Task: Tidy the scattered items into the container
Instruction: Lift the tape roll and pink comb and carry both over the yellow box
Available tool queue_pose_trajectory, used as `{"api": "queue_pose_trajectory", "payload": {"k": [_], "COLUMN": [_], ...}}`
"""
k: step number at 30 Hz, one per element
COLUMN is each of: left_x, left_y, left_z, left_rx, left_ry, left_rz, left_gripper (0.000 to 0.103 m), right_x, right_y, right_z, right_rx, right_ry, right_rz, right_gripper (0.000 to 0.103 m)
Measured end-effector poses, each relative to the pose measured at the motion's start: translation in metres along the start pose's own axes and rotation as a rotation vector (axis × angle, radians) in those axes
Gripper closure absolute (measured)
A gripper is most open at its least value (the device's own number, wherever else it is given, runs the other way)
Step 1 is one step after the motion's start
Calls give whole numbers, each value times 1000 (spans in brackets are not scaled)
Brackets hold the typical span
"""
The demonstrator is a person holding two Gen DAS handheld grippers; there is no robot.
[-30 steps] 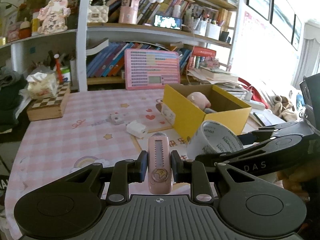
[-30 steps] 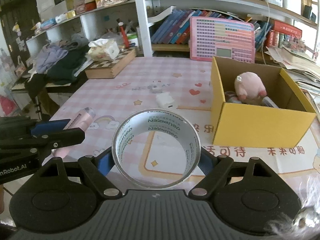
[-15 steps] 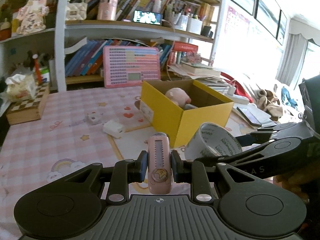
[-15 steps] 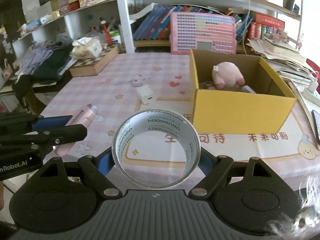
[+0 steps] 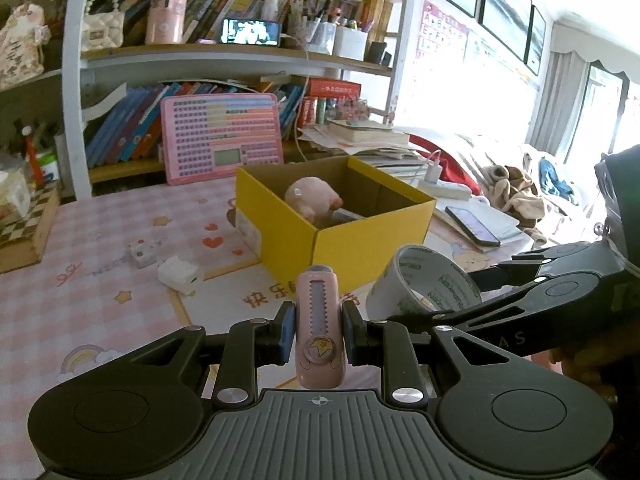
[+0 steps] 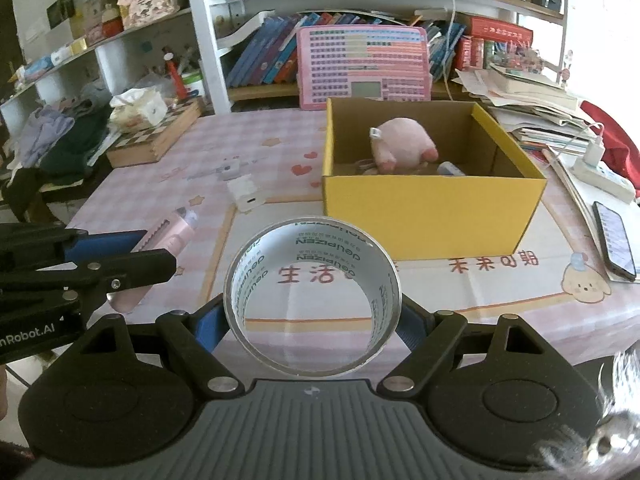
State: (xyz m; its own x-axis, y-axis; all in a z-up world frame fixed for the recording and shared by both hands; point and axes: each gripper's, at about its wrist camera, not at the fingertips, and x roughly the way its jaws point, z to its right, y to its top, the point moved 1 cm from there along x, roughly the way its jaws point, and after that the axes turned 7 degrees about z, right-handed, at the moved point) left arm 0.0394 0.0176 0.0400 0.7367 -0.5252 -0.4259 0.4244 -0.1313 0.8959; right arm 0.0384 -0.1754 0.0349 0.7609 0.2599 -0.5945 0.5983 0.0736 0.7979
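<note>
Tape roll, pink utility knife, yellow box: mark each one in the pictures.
tape roll [image 6: 312,228], right wrist view, top of its outer band.
pink utility knife [image 5: 319,320], left wrist view, middle of its slotted body.
yellow box [image 6: 424,216], right wrist view, its front wall.

A home study: crammed bookshelves [image 5: 208,92], pink checked tablecloth [image 6: 160,184], plush toys and clothes piled about.

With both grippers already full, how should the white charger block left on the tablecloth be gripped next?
Judging by its pose, take the white charger block across its two broad flat faces, coming from above. It lies flat and apart from the small white toy and the yellow box, so the sides look free for the fingers; its squat, boxy shape suits a top-down pinch.
</note>
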Motion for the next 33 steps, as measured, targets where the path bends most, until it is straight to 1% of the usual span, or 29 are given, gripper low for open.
{"api": "queue_pose_trajectory", "payload": {"k": [9,18,22,26,30,33], "left_x": [26,63,81,99,113,122], "left_y": [11,27,38,54,70,79], "left_z": [22,49,59,68,72,73], "left_rx": [23,57,65,83,94,106], "left_ry": [-8,-31,-32,-23,0,32], "left_rz": [-9,-15,-3,22,52,65], "left_gripper": [80,80,80,80,80,80], "right_x": [3,9,10,14,20,28], "right_y": [4,16,29,48,64,76], "right_z": [34,80,100,120,138,149], "right_rx": [30,54,41,13,-11,-26], "right_ry": [-9,-23,-20,-8,6,23], "right_rz": [-2,15,54,111,161,193], "right_gripper": [20,20,20,20,20,20]}}
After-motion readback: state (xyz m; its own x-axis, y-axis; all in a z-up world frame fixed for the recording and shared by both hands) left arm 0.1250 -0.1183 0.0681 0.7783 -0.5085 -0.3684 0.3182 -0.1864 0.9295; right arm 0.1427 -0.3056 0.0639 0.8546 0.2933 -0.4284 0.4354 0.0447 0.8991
